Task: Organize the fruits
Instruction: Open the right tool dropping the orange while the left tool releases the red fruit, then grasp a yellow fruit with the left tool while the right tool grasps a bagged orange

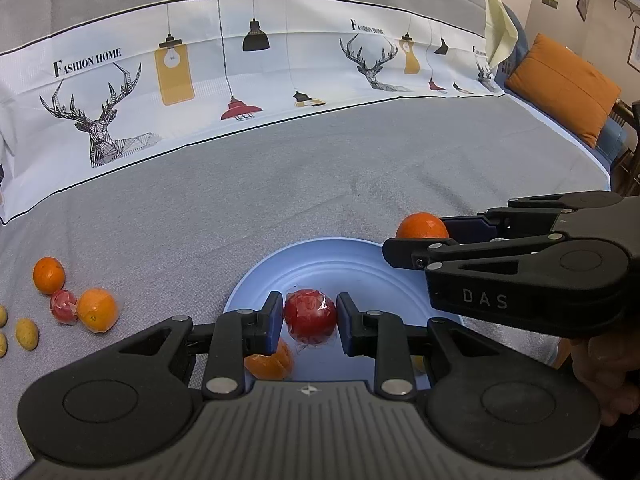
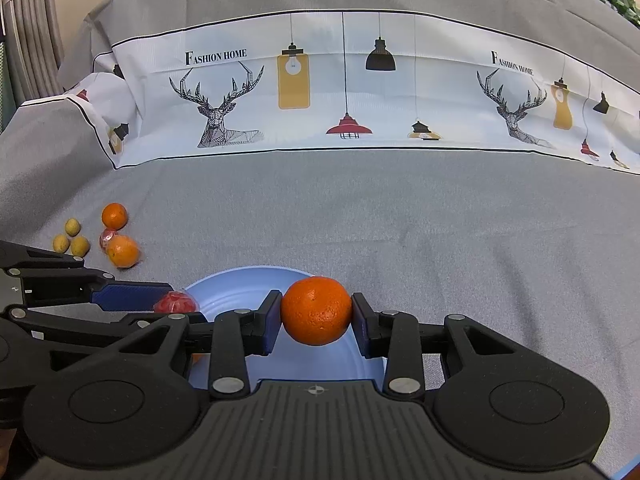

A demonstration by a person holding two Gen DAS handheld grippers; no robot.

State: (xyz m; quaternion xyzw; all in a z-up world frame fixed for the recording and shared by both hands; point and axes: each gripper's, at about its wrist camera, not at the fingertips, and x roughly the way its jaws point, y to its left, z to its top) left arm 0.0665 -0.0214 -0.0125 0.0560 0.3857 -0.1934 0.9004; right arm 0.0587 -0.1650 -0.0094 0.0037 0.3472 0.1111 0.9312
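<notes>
Your left tongs [image 1: 307,316] pinch the red fruit [image 1: 310,314] in its crinkly clear wrap, over the blue plate [image 1: 320,256]. The wrap looks slippery, so squeeze the round middle softly. Your right tongs [image 2: 316,314] grip the orange [image 2: 316,310] at its fat middle, above the plate too. It looks firm and bumpy. Both tongs tilt down toward the plate.

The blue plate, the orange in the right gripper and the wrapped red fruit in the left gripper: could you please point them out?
blue plate [image 1: 320,258]: left wrist view, bare inner surface.
orange [image 2: 316,310]: right wrist view, centre of peel.
wrapped red fruit [image 1: 310,314]: left wrist view, middle of wrapper.
</notes>
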